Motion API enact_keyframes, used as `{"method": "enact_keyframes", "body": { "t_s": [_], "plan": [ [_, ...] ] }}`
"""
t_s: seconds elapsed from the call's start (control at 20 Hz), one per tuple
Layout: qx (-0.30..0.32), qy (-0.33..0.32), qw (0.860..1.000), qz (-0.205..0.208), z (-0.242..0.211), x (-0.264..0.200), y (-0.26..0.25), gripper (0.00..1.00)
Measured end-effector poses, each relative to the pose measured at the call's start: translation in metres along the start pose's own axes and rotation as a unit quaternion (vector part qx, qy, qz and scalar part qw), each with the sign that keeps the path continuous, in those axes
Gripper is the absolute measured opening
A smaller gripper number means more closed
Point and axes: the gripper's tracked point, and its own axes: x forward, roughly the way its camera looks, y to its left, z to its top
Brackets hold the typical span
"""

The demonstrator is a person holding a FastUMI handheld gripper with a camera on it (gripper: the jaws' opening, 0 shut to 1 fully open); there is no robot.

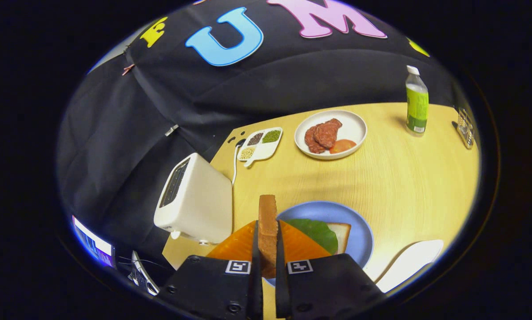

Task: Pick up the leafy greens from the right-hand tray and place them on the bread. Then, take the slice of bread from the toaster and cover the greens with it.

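Gripper view: the gripper (pixel 267 249) has both fingers clamped on a bread slice (pixel 267 226), held edge-on and upright between them, above the near rim of the blue plate (pixel 359 231). On that plate the leafy greens (pixel 315 231) lie on the lower bread (pixel 342 233) (only its far corner shows). The white toaster (pixel 195 200) stands just beside the plate on the wooden table (pixel 403 186).

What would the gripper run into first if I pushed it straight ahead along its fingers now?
Probably the blue plate, at the greens on the bread: the gripper, shut on the bread slice, points down toward them. Depth is unclear; the tabletop lies beyond.
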Motion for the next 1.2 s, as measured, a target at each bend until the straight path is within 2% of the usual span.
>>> {"method": "enact_keyframes", "body": {
  "t_s": [0.25,0.5,0.7,0.8,0.9,1.05,1.2],
  "plan": [
    [0.014,0.008,1.000,-0.015,-0.011,0.010,-0.018,0.16],
    [0.011,0.011,0.998,-0.061,-0.018,0.005,-0.042,0.21],
    [0.008,0.017,0.995,-0.102,-0.027,-0.002,-0.066,0.44],
    [-0.007,0.013,0.992,-0.127,-0.026,-0.008,-0.079,0.61],
    [-0.005,0.008,0.992,-0.130,-0.023,-0.014,-0.080,0.66],
    [0.000,-0.008,0.991,-0.132,-0.013,-0.029,-0.079,0.97],
    [-0.014,-0.033,0.989,-0.142,0.004,-0.053,-0.077,0.99]
  ]
}}
